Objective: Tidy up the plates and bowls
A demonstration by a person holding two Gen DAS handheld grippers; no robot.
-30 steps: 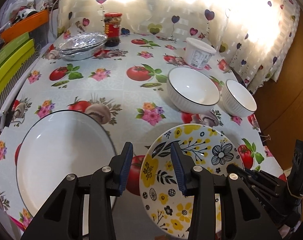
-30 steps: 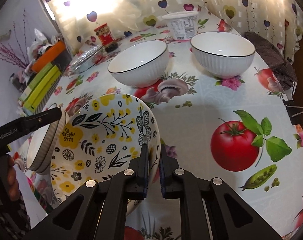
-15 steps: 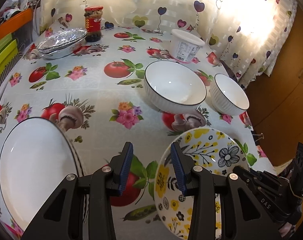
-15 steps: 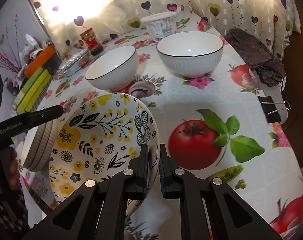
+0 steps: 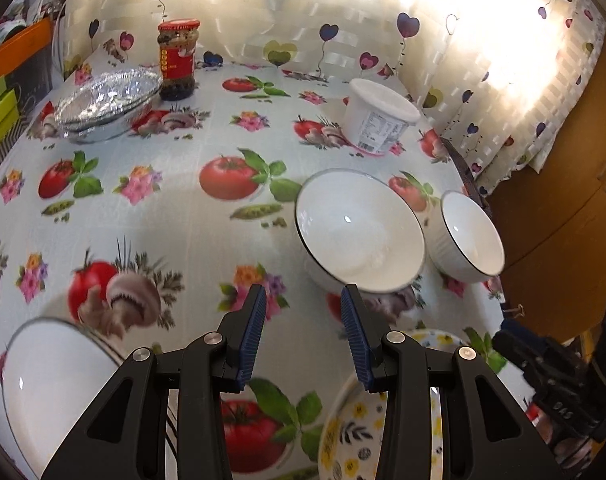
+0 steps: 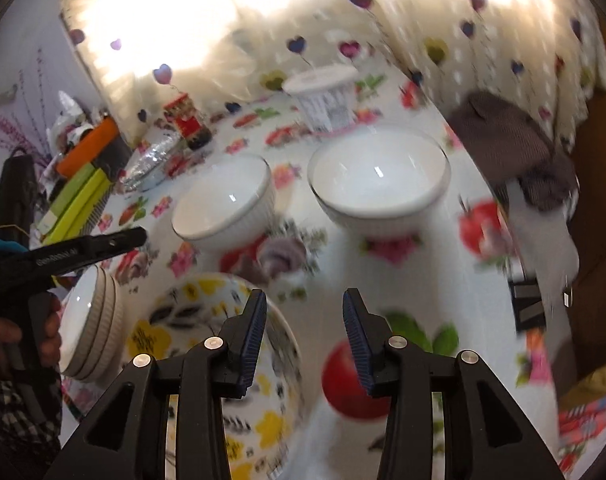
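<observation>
A yellow flowered plate lies on the table near the front edge; it also shows in the right wrist view. My right gripper is open and empty just right of its rim. My left gripper is open and empty above the tablecloth, short of a large white bowl. A smaller white bowl stands to its right. They also show in the right wrist view, the large bowl on the left and the small bowl on the right. A white plate lies at the front left.
A white lidded tub, a red-lidded jar and a foil-covered dish stand at the back. A brown cloth and a binder clip sit at the table's right edge. Green and orange boxes line the left side.
My right gripper has opened and let go of the flowered plate, which now lies on the table. My left gripper has moved forward toward the large white bowl.
</observation>
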